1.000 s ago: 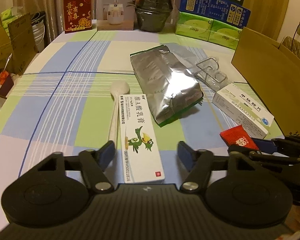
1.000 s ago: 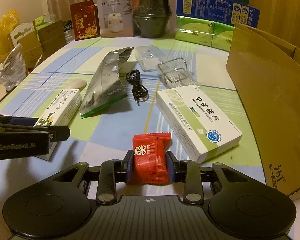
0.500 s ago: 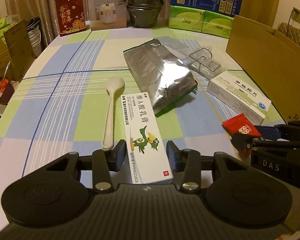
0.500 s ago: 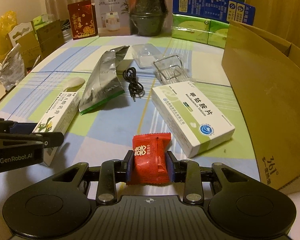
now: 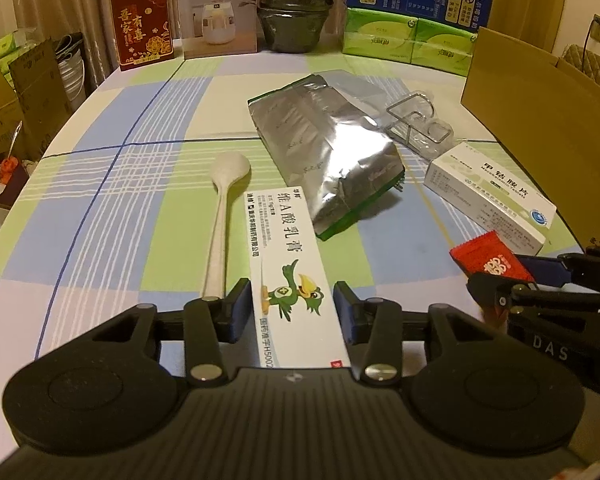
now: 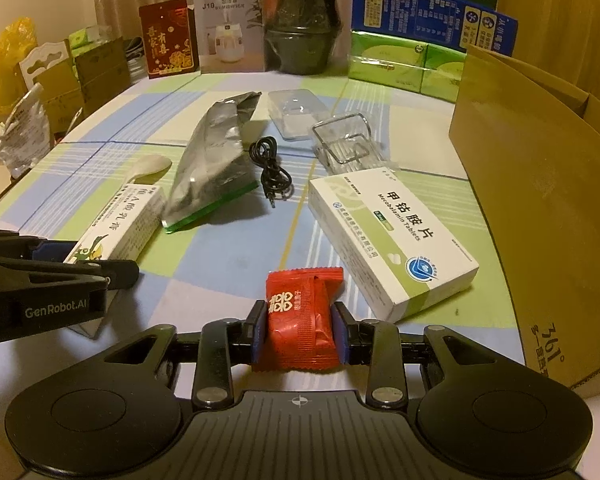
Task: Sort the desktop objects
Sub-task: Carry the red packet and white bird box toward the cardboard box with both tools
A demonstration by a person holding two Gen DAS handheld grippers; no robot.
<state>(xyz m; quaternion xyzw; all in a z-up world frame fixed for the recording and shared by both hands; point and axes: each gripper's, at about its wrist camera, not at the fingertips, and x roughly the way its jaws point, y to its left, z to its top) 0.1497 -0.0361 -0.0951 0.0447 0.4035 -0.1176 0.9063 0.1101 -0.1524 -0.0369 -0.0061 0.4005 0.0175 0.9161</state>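
My left gripper [image 5: 293, 304] is shut on a long white ointment box [image 5: 290, 264] with a green bird print; its near end sits between the pads. It also shows in the right wrist view [image 6: 116, 228]. My right gripper [image 6: 299, 326] is shut on a red candy packet [image 6: 300, 320], held above the table; the packet also shows in the left wrist view [image 5: 490, 262]. A white spoon [image 5: 224, 216], a silver foil bag [image 5: 328, 152], a white-green tablet box [image 6: 388, 236], a black cable [image 6: 272, 172] and clear plastic trays [image 6: 348, 148] lie on the checked tablecloth.
A big open cardboard box [image 6: 540, 184] stands at the right table edge. Along the back stand a red card [image 5: 142, 28], a humidifier box [image 5: 218, 8], a dark pot [image 5: 296, 8] and green tissue packs [image 5: 408, 40]. Cartons and bags [image 6: 52, 76] sit beyond the left edge.
My left gripper has closed from wide open onto the ointment box. My right gripper still holds the red candy packet and has barely moved.
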